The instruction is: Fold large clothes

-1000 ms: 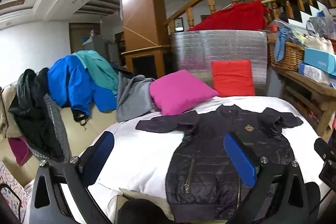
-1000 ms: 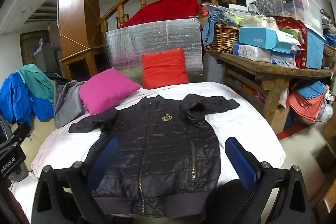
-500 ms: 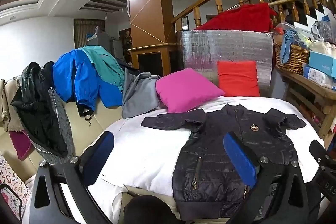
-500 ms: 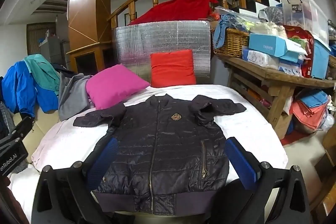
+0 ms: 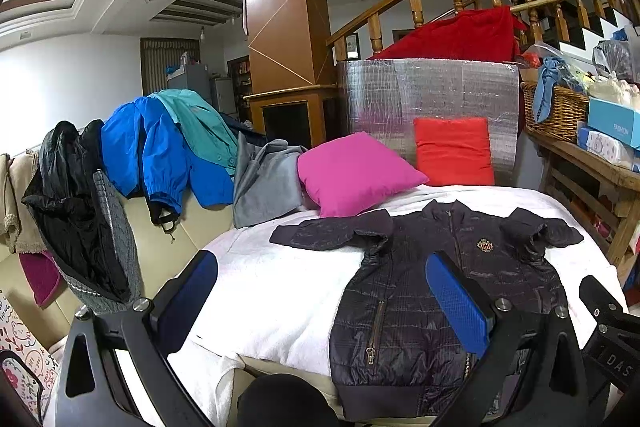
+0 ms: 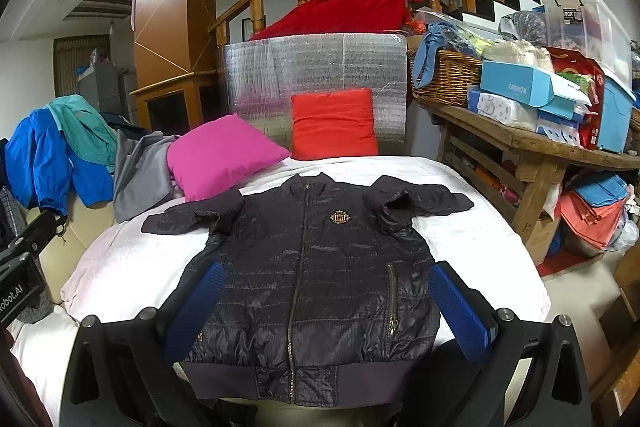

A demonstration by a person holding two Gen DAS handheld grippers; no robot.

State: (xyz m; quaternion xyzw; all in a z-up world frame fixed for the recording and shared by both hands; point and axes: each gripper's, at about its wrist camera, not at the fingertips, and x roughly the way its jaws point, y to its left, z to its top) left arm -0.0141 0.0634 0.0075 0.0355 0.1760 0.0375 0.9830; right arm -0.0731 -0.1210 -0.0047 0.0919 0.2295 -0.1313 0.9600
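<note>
A dark quilted zip jacket (image 6: 316, 267) lies flat, front up, on the white-covered bed (image 6: 120, 259), with both sleeves spread to the sides. It also shows in the left wrist view (image 5: 440, 287) at the right. My left gripper (image 5: 320, 307) is open and empty, held above the bed's near left part, left of the jacket's hem. My right gripper (image 6: 328, 311) is open and empty, held above the jacket's lower half, with its blue pads (image 6: 460, 311) apart to either side of the hem.
A pink pillow (image 6: 220, 155) and a red pillow (image 6: 332, 127) lie at the bed's head against a silver panel (image 6: 316, 75). Several jackets (image 5: 160, 147) hang over a sofa on the left. A cluttered wooden table (image 6: 536, 147) stands at the right.
Both grippers have shifted left and risen a little, so the jacket sits further right and more centred in the views. Both stay open. The jacket has not moved.
</note>
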